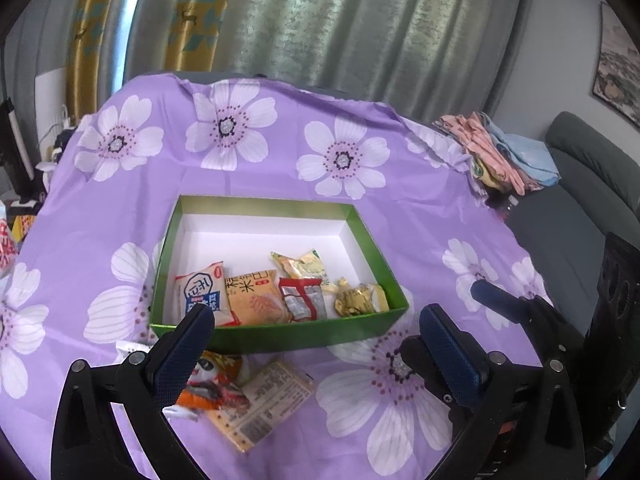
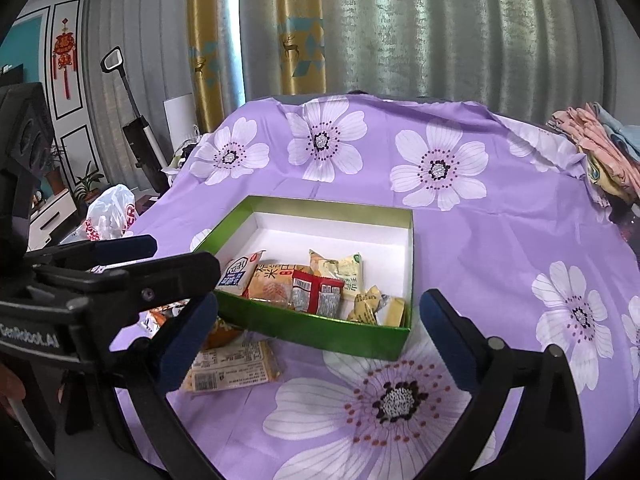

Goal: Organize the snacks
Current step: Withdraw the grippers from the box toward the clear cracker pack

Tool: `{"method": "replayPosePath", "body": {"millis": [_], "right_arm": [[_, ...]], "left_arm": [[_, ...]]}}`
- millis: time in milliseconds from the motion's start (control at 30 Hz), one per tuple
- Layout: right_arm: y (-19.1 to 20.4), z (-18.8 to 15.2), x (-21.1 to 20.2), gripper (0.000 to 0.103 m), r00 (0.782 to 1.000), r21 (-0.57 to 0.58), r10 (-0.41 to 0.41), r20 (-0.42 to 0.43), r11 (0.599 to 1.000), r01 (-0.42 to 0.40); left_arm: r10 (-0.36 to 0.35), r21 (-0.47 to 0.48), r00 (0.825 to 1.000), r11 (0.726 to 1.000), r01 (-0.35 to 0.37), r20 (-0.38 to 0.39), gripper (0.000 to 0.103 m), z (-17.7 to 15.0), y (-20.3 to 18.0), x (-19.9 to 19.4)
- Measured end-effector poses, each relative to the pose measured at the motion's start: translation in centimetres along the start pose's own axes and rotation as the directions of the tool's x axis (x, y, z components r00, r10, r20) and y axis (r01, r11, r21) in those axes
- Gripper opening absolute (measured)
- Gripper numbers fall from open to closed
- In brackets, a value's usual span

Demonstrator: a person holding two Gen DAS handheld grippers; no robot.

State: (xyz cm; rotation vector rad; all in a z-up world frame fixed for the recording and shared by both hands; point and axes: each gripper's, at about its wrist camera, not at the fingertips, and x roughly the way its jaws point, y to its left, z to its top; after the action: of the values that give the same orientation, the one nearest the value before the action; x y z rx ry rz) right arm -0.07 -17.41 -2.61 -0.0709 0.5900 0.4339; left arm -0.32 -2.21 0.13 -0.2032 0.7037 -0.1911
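Green box, centre of purple-cloth surface: five snack packets along its 6 o'clock wall. Loose packets outside at 7 o'clock, partly hidden behind left gripper. Both grippers' jaws released, empty; right gripper.

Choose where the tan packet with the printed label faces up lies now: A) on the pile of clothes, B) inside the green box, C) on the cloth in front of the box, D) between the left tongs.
C: the tan packet lies flat on the purple cloth, outside the near wall of the box.
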Motion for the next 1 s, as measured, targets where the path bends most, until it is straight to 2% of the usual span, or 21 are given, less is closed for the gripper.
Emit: {"method": "replayPosePath", "body": {"millis": [433, 1000], "right_arm": [[0.5, -0.8, -2.7, 0.102, 1.0, -0.002, -0.015, 0.006, 1.0, 0.015], [1.7, -1.9, -3.5, 0.102, 1.0, -0.02, -0.007, -0.014, 1.0, 0.007]], "left_arm": [[-0.001, -0.022, 1.0, 1.0, 0.001, 0.018, 0.102, -1.4, -0.1, -2.6], [0.024, -0.08, 1.0, 0.996, -0.024, 0.002, 0.102, -3.1, 1.5, -3.9]]}}
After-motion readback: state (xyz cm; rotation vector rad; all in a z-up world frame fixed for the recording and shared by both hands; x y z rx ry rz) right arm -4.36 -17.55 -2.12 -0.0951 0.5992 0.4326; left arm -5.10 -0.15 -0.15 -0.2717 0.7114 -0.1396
